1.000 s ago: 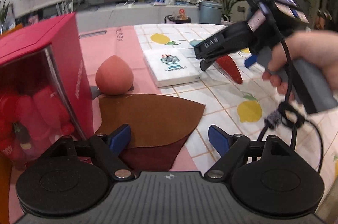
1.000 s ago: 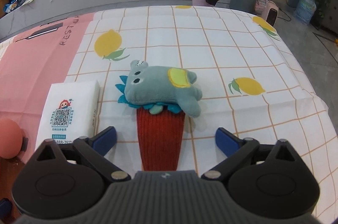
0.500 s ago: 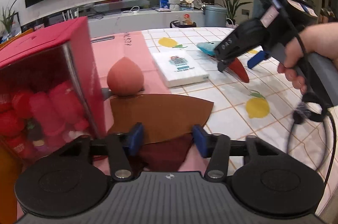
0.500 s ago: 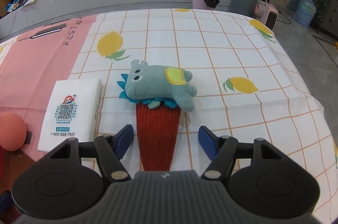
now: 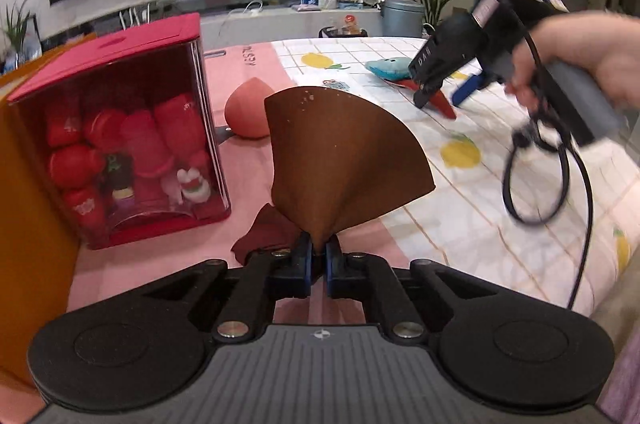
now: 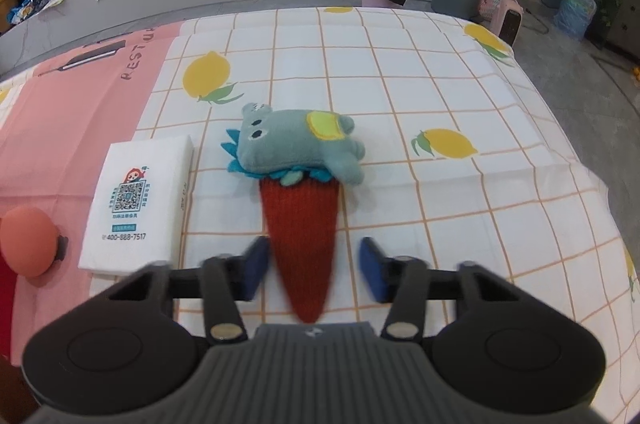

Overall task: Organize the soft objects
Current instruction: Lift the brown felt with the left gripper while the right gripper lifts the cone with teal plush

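My left gripper is shut on the corner of a brown felt piece and holds it up off the table. A dark red felt piece lies under it. My right gripper is open, its pads either side of a red knitted cone on the cloth. A teal plush toy lies on the cone's wide end. The right gripper also shows in the left wrist view, over the cone.
A red clear-fronted box full of red soft items stands at the left. A pink peach-shaped sponge and a white tissue pack lie on the table. An orange wall is at far left. The table edge is at right.
My left gripper closed on the brown felt and lifted it, so it now stands up. My right gripper narrowed around the red cone and moved closer to it.
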A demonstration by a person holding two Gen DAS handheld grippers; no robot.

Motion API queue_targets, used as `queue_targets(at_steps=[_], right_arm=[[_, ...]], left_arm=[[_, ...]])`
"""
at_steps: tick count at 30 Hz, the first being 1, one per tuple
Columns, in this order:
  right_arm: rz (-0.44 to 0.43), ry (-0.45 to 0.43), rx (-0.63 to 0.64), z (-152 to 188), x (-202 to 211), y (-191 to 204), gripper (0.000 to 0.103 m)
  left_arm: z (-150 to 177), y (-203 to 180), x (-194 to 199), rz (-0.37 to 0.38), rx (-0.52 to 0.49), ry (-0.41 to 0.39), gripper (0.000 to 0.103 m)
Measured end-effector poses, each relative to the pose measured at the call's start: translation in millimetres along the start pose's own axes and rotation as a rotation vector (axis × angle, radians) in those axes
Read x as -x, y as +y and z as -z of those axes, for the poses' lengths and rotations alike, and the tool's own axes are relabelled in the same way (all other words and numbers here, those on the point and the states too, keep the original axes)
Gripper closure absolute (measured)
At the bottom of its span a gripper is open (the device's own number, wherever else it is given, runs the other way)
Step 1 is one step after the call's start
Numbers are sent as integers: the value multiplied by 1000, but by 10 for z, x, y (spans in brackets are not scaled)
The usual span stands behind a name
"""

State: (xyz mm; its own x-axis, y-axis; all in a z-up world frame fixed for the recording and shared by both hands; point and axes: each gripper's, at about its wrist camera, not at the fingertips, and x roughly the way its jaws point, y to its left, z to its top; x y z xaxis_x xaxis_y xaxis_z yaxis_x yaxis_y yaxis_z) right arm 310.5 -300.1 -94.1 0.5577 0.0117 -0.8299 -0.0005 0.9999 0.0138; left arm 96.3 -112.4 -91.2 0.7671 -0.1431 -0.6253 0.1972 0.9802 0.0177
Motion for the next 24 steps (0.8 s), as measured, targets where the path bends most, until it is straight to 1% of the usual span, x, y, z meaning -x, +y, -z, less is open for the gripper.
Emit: queue_targets(at_steps=[1,2,3,5,7,8,9,10,11,12,13,14,16,18,19,21,23,24], right_arm=[[-8,5,-12,2,19,-17,75],[-20,13,-28,12,43,-43,76],[-42,25,-48,28,65,-72,80],[-73,39,-75,85,137,-117,83],[-84,73,-91,164,215,-121,85],[-75,71,-103,214,284,-116,85],[-64,48,-112,270,384,-94,85],[-69,33,-98,310,473,-53,85],[-82,28,-69,355,547,5,85],[-91,34,-42,407,597,71,85],[-95,45,-17,471,631,138,85],[-100,54,11,541,663,205,85],[-118,81,70,672,687,314,85],[-135,127,105,764,646,360,85],[-137,123,117,778,639,363,85],[-147,131,102,742,614,327,85],[-159,131,80,712,600,275,85],[-162,129,81,710,597,268,85]], left_arm=[[11,-12,22,-3,-5,1,96],[15,-14,45,2,-2,6,96],[12,1,67,13,10,16,96],[24,24,111,34,20,33,96],[61,31,177,45,-7,46,96],[81,26,206,58,-27,56,95],[106,30,233,67,-39,53,94],[133,31,247,75,-45,45,91],[147,20,238,80,-57,36,81],[150,-2,212,79,-77,30,75],[142,-31,185,93,-104,26,57],[127,-62,159,121,-130,32,36],[96,-133,130,173,-161,42,22],[80,-194,115,197,-209,30,22],[81,-229,95,195,-235,20,21],[58,-320,21,162,-296,11,20],[-13,-370,-53,140,-306,12,20],[-33,-378,-63,147,-293,17,19]])
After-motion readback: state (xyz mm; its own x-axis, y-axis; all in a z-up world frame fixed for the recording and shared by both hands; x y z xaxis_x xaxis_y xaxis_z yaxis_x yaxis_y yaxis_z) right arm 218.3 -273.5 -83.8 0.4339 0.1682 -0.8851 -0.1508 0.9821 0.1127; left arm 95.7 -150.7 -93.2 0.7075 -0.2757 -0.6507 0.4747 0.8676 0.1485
